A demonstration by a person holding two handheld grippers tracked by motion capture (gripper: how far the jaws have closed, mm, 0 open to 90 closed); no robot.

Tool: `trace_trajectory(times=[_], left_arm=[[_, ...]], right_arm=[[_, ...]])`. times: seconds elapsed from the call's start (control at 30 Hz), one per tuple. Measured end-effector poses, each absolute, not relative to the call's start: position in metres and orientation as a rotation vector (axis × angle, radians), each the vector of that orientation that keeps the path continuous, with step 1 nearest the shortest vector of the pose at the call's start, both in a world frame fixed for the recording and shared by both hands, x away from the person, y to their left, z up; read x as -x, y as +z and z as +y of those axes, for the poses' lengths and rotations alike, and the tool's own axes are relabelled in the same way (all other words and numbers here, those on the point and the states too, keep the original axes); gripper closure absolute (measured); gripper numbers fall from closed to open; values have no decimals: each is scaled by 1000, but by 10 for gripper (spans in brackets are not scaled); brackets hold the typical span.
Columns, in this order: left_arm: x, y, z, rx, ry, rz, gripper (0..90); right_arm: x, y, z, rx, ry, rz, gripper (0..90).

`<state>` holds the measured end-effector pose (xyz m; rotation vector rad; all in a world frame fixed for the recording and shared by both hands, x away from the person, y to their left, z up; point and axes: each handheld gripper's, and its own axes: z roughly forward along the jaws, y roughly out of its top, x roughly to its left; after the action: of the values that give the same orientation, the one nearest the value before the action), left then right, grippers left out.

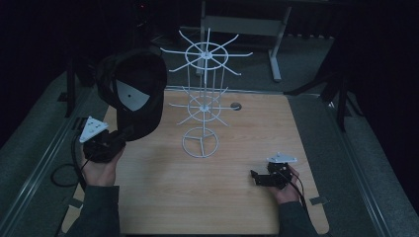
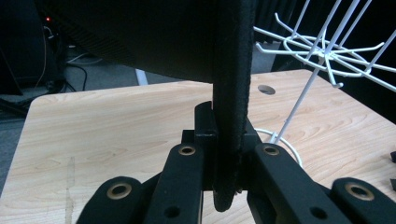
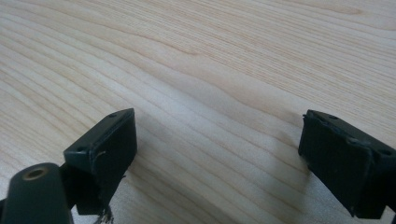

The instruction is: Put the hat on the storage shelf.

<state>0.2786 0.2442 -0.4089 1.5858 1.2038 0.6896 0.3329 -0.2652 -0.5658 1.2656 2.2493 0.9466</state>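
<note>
A black cap (image 1: 148, 74) hangs in the air over the table's left rear, with a pale panel showing inside it. My left gripper (image 1: 126, 133) is shut on its brim. In the left gripper view the brim (image 2: 231, 93) stands on edge, pinched between the jaws of the left gripper (image 2: 226, 135). A white wire display rack (image 1: 202, 98) with spoke hooks stands mid-table, right of the cap; its hooks (image 2: 322, 51) appear ahead at right. My right gripper (image 1: 257, 177) rests low at the table's front right, and the right gripper (image 3: 219, 140) is open over bare wood.
The wooden table (image 1: 237, 148) has a round cable hole (image 1: 236, 105) behind the rack. Grey carpeted floor and a metal rail run along both sides. A grey stand (image 1: 274, 29) sits beyond the far edge.
</note>
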Motion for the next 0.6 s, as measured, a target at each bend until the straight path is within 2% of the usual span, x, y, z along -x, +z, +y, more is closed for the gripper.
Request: trace_trajectory(times=[0.6], left_arm=[[-268,-399,239,-1573,721,1170,864]], right_arm=[[-333,-566,-265,-1266,948,2249,113]])
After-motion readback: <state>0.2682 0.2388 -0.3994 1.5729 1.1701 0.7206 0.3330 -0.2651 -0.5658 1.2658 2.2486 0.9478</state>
